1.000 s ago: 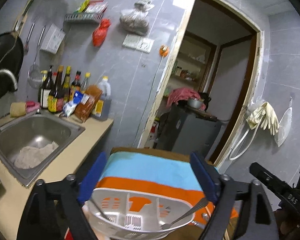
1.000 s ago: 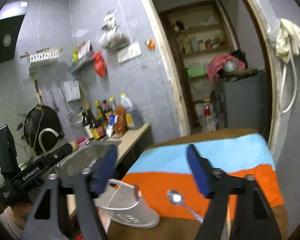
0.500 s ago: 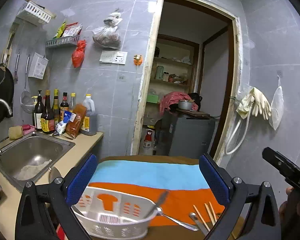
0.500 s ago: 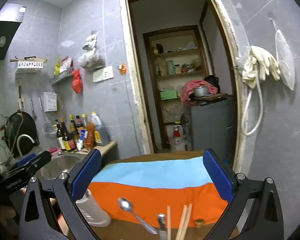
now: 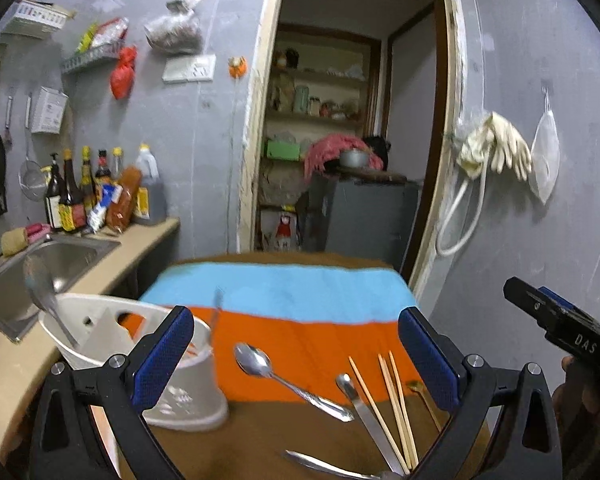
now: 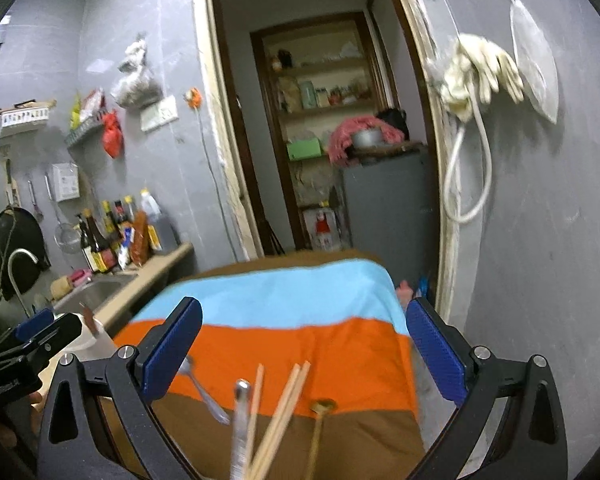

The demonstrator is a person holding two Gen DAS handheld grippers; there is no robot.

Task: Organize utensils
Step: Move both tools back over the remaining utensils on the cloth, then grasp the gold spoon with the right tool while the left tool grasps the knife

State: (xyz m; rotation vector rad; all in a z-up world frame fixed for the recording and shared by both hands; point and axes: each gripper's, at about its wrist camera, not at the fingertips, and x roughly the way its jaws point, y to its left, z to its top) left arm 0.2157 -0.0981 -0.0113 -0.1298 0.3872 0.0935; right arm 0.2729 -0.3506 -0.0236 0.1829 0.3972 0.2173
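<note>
Near the bottom edge, chopsticks (image 6: 278,420) blur and run off-frame; left gripper (image 5: 296,356) and right gripper (image 6: 304,352) gape, holding nothing.

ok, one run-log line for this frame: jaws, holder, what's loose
left gripper: jaws open, empty | right gripper: jaws open, empty | holder: spoon inside | cloth: spoon, chopsticks loose
</note>
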